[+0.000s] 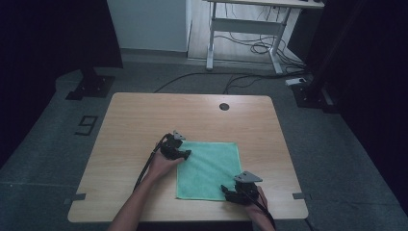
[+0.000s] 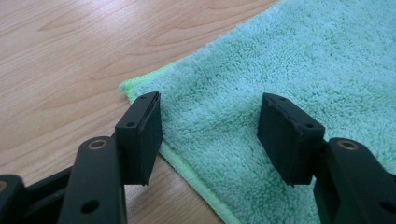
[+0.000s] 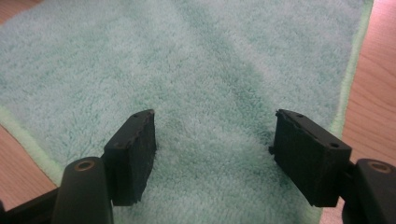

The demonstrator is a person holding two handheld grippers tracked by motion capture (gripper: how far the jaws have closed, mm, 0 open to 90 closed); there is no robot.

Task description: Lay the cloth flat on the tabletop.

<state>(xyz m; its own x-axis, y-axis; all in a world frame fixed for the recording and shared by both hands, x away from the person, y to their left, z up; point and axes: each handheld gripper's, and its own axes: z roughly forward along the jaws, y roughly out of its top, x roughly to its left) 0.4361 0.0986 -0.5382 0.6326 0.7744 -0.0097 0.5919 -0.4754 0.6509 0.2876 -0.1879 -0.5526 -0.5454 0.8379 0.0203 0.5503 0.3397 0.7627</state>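
Green towel (image 1: 208, 169) flat on table (image 1: 144, 120), left claw (image 2: 210, 135) gaping over its corner, right claw (image 3: 215, 154) gaping mid-cloth, neither gripping

The light wooden table (image 1: 144, 120) has a round dark hole (image 1: 224, 106) near its far edge, and behind it a white desk frame (image 1: 250, 29) stands over loose cables (image 1: 255, 48) on the grey floor (image 1: 48, 144).

Item count: work area

One green towel (image 1: 208, 169) lies on one wooden desk (image 1: 144, 120); two grippers are present, the left gripper (image 1: 185, 155) and the right gripper (image 1: 227, 191) (each with two black jaws); a second desk (image 1: 250, 21) stands behind.
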